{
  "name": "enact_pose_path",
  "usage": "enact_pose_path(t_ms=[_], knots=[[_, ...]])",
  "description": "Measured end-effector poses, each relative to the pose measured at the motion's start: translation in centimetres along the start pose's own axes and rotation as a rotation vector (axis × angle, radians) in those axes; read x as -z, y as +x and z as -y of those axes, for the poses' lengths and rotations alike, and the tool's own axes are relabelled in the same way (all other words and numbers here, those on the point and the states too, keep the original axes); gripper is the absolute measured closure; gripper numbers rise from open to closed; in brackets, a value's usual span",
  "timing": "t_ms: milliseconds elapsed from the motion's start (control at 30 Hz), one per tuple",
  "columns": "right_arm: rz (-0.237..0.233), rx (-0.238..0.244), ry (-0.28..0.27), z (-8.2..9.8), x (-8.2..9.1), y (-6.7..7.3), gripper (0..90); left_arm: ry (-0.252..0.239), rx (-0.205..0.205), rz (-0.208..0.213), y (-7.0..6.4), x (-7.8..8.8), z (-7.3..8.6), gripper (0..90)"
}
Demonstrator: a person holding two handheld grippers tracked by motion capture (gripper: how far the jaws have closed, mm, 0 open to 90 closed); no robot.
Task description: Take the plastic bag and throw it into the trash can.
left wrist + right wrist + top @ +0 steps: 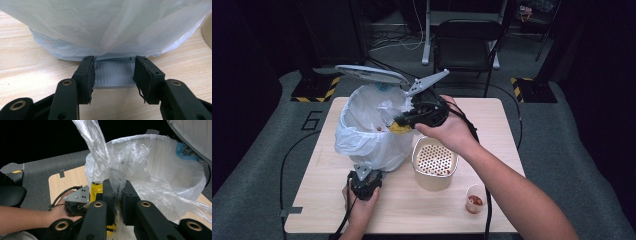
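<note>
A large numeral "6" is marked on the grey floor mat (272, 150) left of the table.

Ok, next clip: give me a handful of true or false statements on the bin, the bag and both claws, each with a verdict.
1. The left claw is clamped on the bin's grey foot pedal. True.
2. The bin lid is shut flat over the bin. False: it is raised, and the lined bin is open.
3. The right claw pinches a fold of the clear bag liner. True.
4. The perforated strainer sits inside the bin. False: it rests in a beige pot on the table, beside the bin.
5. The small plastic cup stands near the person's right forearm. True.
</note>
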State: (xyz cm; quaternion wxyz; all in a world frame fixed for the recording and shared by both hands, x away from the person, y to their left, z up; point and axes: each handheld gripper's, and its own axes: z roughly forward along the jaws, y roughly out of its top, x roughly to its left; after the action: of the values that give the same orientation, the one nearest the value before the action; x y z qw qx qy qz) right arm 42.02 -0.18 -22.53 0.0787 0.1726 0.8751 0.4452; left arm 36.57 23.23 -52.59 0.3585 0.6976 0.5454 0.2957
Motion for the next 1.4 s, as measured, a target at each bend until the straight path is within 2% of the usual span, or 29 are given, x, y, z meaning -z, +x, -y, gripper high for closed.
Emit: enact_pose_path(t_ms=[367, 600, 933, 1333, 1367, 1400], knots=[[-0.009, 0.008, -0.007, -1.0, -1.5, 0.3, 83.7, 0.012, -0.017, -0.004, 0.2, 0.1, -0.1, 51.5], [-0.005, 0.006, -0.006, -1.4, -2.4, 0.0, 83.6, 0.024, -0.003, 0.004, 0.1, 0.1, 0.0, 51.5], [0.004, 0.011, -0.002, -2.0, -4.7, -0.6, 83.5, 0.024, -0.004, 0.002, 0.1, 0.1, 0.0, 51.4], [0.042, 0.029, 0.008, -2.7, -7.7, -1.0, 82.1, 0.021, -0.009, -0.001, 0.1, 0.1, -0.1, 51.4], [0.043, 0.028, 0.008, -2.7, -7.9, -1.1, 82.0, 0.022, -0.008, 0.002, 0.1, 0.1, -0.1, 51.4], [0.044, 0.028, 0.009, -2.7, -8.0, -1.1, 82.0, 0.003, 0.022, 0.003, -0.1, 0.0, 0.0, 51.4]])
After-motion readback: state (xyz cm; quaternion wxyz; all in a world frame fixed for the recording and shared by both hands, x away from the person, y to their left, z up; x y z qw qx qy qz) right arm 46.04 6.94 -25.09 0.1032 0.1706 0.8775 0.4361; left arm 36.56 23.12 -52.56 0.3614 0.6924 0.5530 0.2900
